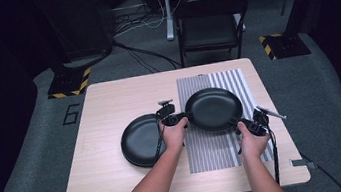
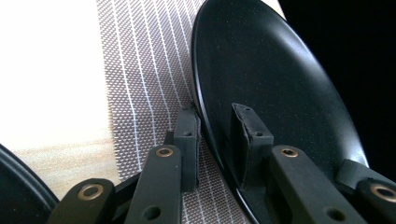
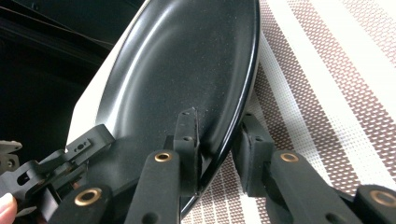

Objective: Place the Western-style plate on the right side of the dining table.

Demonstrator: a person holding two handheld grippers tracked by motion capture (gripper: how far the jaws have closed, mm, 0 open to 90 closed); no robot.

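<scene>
Both my forearms reach forward over the table (image 1: 120, 184). My left gripper (image 1: 174, 119) pinches the left rim of a black plate (image 1: 213, 108), and my right gripper (image 1: 249, 125) pinches its right rim, jaws nearly closed on each edge. The plate sits over the striped mat (image 1: 216, 150). A second black plate (image 1: 139, 140) lies just left, beside my left hand (image 1: 175, 134).

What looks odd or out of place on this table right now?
Nothing is spilled or broken. One black plate is held over the striped mat, gripped on opposite rims by the left gripper and right gripper. A second plate lies flat on the table.
</scene>
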